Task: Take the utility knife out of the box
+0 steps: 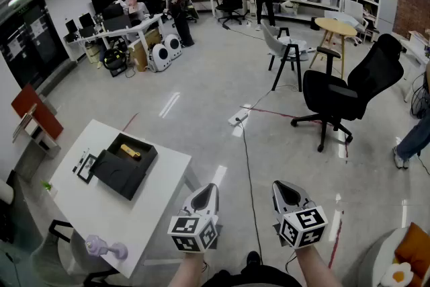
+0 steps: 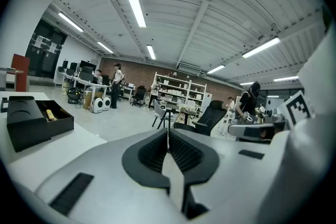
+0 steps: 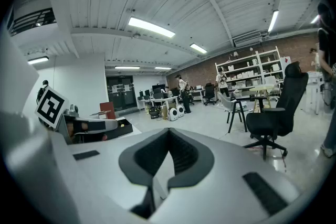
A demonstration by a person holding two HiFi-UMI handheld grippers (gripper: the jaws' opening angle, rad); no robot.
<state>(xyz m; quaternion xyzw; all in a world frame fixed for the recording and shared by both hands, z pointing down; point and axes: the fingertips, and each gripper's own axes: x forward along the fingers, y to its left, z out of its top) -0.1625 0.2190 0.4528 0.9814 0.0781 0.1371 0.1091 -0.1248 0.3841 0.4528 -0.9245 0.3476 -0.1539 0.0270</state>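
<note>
Table [image 1: 134, 218] at left, box [image 1: 119, 173] on its far part, utility knife [image 1: 130, 152] inside the box. Left hand-held gripper [image 1: 205, 193] just right of the table's near corner, right hand-held gripper [image 1: 287, 190] beside it, apart. Office chair [image 1: 342, 94] on the floor, ahead right.

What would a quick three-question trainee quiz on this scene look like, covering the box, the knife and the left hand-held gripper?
1. True or false: the yellow utility knife lies inside the open black box.
2. Pick one: the left hand-held gripper is A) shut on the knife, B) shut with nothing between its jaws, C) wide open over the box.
3. Fill in: the box stands on a white ____.

Key: 1 true. 2 B. 3 table.
</note>
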